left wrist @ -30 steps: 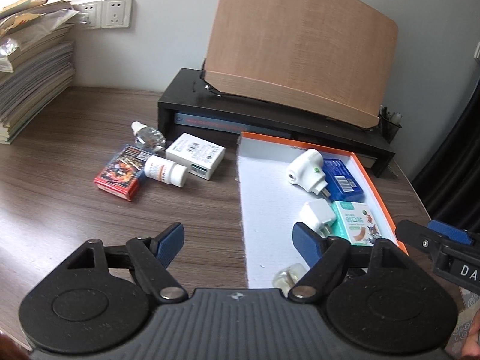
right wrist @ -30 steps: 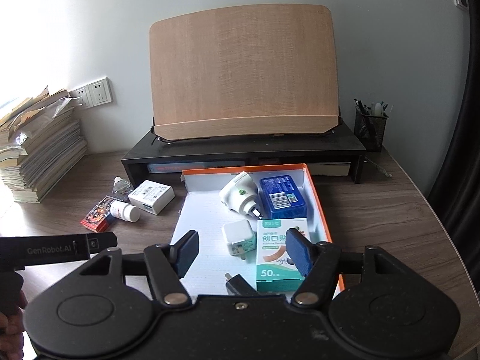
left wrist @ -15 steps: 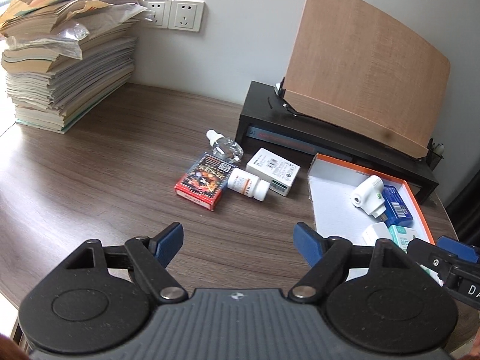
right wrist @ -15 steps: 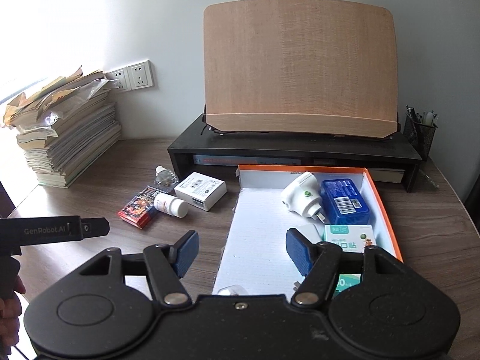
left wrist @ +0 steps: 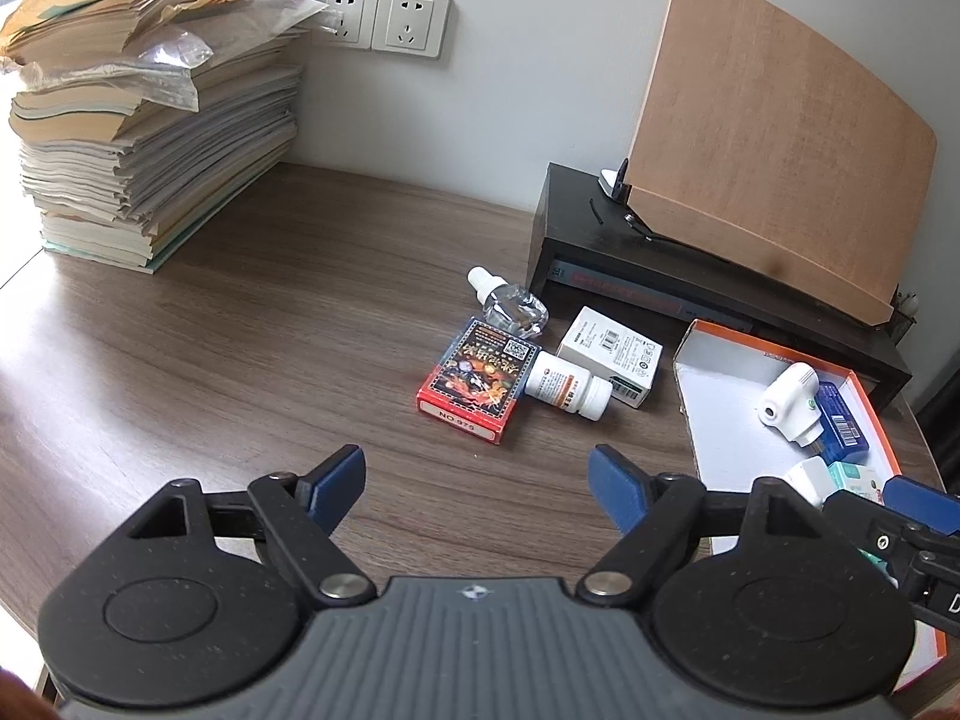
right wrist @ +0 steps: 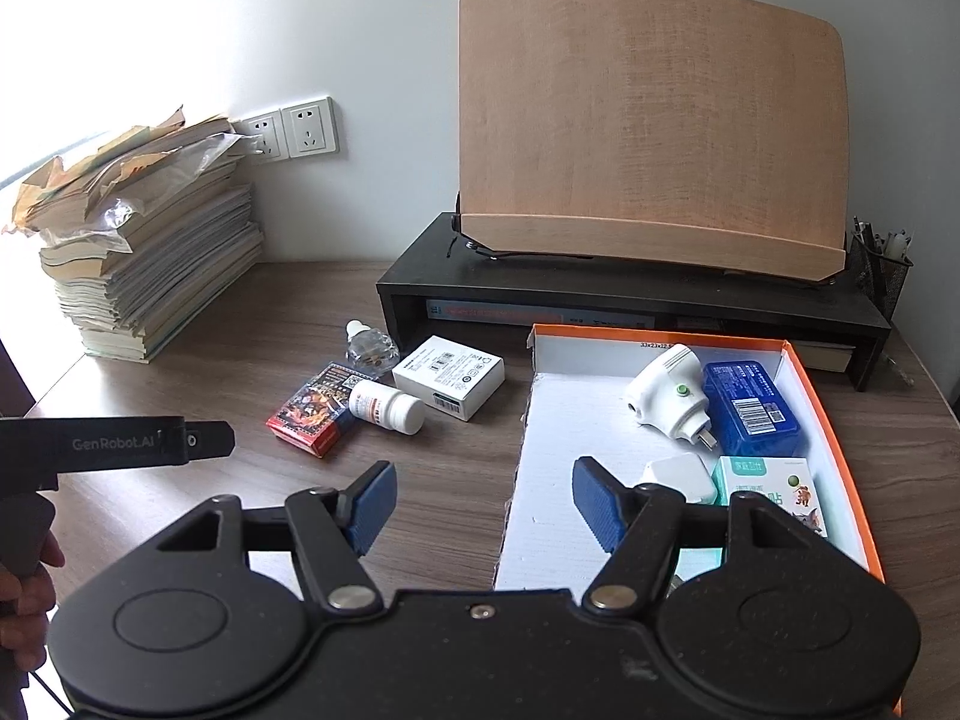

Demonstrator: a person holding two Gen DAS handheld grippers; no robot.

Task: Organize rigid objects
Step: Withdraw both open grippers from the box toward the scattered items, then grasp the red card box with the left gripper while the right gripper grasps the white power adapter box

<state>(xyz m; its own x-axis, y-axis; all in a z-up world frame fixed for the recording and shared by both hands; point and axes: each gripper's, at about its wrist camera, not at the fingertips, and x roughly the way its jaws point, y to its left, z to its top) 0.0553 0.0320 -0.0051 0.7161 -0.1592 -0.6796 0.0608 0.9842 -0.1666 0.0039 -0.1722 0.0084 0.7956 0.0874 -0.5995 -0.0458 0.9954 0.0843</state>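
My left tongs [left wrist: 477,480] hang released over bare desk [left wrist: 252,348], nothing between the blue pads [left wrist: 336,480]. My right tongs [right wrist: 483,501] are released too, empty, straddling the near left wall of the box [right wrist: 834,420]: one pad over the wood, the other over the white floor inside.

Ahead of the left tongs lie the things not yet boxed, in a tight cluster on the desk. The card pack [left wrist: 477,381] lies flat, red edge toward me. The pill bottle [left wrist: 567,387] lies on its side touching the pack's right edge. Just behind it sits the white carton [left wrist: 612,354], and the clear dropper bottle [left wrist: 507,300] lies at the pack's far end.

The box stands right of the cluster, orange rim, white lining. Inside it are a white plug-in device [right wrist: 669,393], a blue case [right wrist: 753,405] touching it on the right, a white charger [right wrist: 681,477] nearer me, and a teal plaster box [right wrist: 771,486] beside that.

The desk is dark wood grain. Behind the box runs a black riser [right wrist: 630,300] with books under it and a wooden bookstand [right wrist: 651,132] on top. A mesh pen cup [right wrist: 882,270] stands at its right end. At far left is a tall pile of papers [left wrist: 138,138] against a white wall with two sockets [left wrist: 384,21].
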